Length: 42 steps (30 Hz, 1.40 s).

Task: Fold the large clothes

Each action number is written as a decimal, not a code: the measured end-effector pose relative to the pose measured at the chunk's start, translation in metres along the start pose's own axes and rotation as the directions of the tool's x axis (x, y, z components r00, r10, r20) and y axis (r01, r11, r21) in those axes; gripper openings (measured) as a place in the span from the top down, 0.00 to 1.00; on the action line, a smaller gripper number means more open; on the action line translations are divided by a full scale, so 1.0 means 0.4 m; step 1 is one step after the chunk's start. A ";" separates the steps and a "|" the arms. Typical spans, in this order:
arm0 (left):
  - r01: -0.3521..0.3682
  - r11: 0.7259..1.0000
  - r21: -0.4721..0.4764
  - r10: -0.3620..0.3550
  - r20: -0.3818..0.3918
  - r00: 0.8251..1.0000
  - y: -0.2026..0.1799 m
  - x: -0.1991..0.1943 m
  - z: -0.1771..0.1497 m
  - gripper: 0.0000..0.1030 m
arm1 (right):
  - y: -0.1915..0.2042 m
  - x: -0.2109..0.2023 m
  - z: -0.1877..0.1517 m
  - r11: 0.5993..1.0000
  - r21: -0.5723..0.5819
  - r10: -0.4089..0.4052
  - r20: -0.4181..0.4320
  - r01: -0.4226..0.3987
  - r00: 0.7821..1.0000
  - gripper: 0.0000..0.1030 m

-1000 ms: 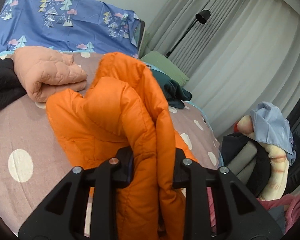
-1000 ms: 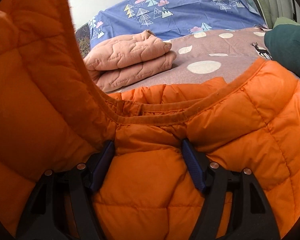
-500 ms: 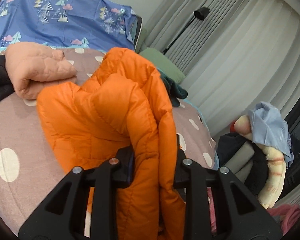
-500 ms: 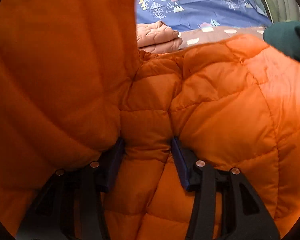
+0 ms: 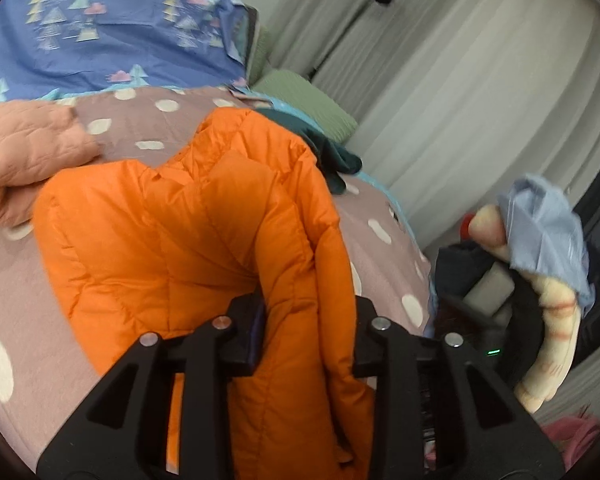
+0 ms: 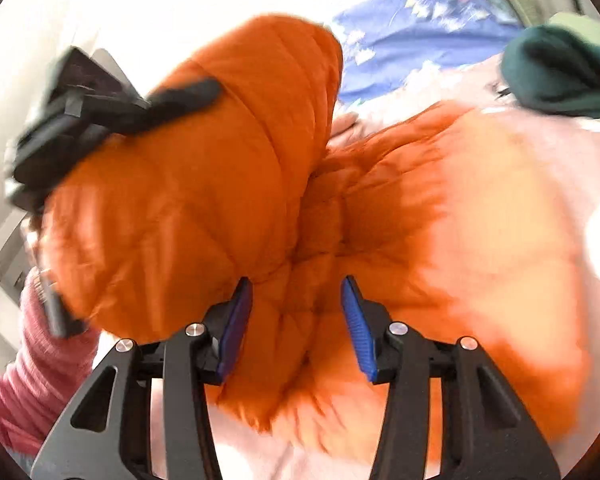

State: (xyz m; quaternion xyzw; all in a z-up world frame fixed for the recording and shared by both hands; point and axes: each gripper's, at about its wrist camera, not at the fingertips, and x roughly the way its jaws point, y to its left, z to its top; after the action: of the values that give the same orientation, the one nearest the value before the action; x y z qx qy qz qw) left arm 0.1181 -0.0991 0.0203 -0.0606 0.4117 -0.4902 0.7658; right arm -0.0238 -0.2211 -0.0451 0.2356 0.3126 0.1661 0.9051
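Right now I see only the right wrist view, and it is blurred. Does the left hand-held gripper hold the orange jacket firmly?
Observer: Yes. In the left wrist view, the left hand-held gripper is shut on a thick fold of the orange puffer jacket.
Operator: Where does the rest of the jacket go?
Observer: It drapes forward over the polka-dot bedspread, close to a folded peach quilted blanket.
Operator: Is there anything beside the bed on the right?
Observer: Yes, a heap of clothes topped by a light blue garment, in front of the grey curtain.
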 end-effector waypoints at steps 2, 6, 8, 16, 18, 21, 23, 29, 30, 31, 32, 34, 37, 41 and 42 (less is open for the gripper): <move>0.006 1.000 0.024 -0.005 -0.039 0.999 -0.023 0.063 0.008 0.65 | -0.027 -0.065 -0.004 1.000 0.026 -0.019 0.055 0.017 0.998 0.53; 0.032 0.998 0.050 -0.025 -0.127 0.992 -0.051 0.216 0.011 0.54 | -0.044 -0.179 -0.030 0.999 0.017 -0.042 0.131 0.040 0.991 0.41; 0.050 0.998 0.047 -0.042 -0.167 0.985 -0.056 0.282 0.001 0.45 | -0.038 -0.211 -0.052 0.998 0.000 -0.067 0.137 0.067 0.988 0.37; 0.141 0.988 0.063 -0.127 -0.186 0.974 -0.079 0.398 -0.029 0.34 | -0.047 -0.209 -0.072 0.997 0.052 -0.065 0.115 0.059 0.991 0.29; 0.144 0.987 0.070 -0.130 -0.183 0.974 -0.087 0.405 -0.034 0.34 | -0.053 -0.180 -0.051 0.994 0.072 -0.091 0.115 0.083 0.989 0.29; 0.154 0.985 0.074 -0.139 -0.176 0.975 -0.097 0.410 -0.037 0.34 | -0.050 -0.165 -0.049 0.984 0.101 -0.157 0.106 0.146 0.982 0.30; 0.149 0.986 0.080 -0.133 -0.173 0.976 -0.108 0.413 -0.035 0.34 | -0.070 -0.155 -0.053 0.976 0.138 -0.185 0.100 0.171 0.978 0.69; 0.103 0.983 0.152 -0.088 -0.099 0.991 -0.131 0.313 0.001 0.85 | -0.180 -0.155 -0.112 0.931 0.301 -0.226 0.038 0.205 0.973 0.90; 0.068 0.984 0.167 -0.055 -0.080 0.995 -0.128 0.292 0.008 0.86 | -0.201 -0.154 -0.126 0.922 0.339 -0.209 0.030 0.186 0.977 0.90; -0.017 0.980 0.199 0.027 -0.045 0.999 -0.119 0.266 0.018 0.86 | -0.214 -0.152 -0.134 0.917 0.360 -0.197 0.028 0.174 0.980 0.90; -0.103 0.969 0.223 0.110 -0.017 0.994 -0.105 0.250 0.026 0.86 | -0.225 -0.147 -0.141 0.914 0.371 -0.189 0.022 0.168 0.982 0.90; -0.179 0.958 0.225 0.189 -0.023 0.982 -0.070 0.255 0.035 0.86 | -0.227 -0.135 -0.141 0.914 0.366 -0.194 0.013 0.176 0.981 0.88; -0.269 0.919 0.288 0.308 -0.102 0.946 -0.027 0.346 0.009 0.86 | -0.222 -0.118 -0.137 0.917 0.343 -0.218 -0.003 0.206 0.976 0.86; -0.325 0.860 0.393 0.393 -0.105 0.914 -0.041 0.447 -0.044 0.88 | -0.230 -0.114 -0.141 0.916 0.319 -0.252 -0.017 0.244 0.968 0.85; -0.339 0.845 0.414 0.417 -0.113 0.902 -0.051 0.461 -0.047 0.88 | -0.227 -0.119 -0.137 0.918 0.305 -0.259 -0.022 0.254 0.966 0.84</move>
State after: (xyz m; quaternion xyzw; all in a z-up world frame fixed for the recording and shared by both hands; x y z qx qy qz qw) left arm 0.1241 -0.2516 -0.0872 0.2226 0.3853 -0.4037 0.7994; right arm -0.0809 -0.3005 -0.1080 0.3312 0.3541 -0.0064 0.8746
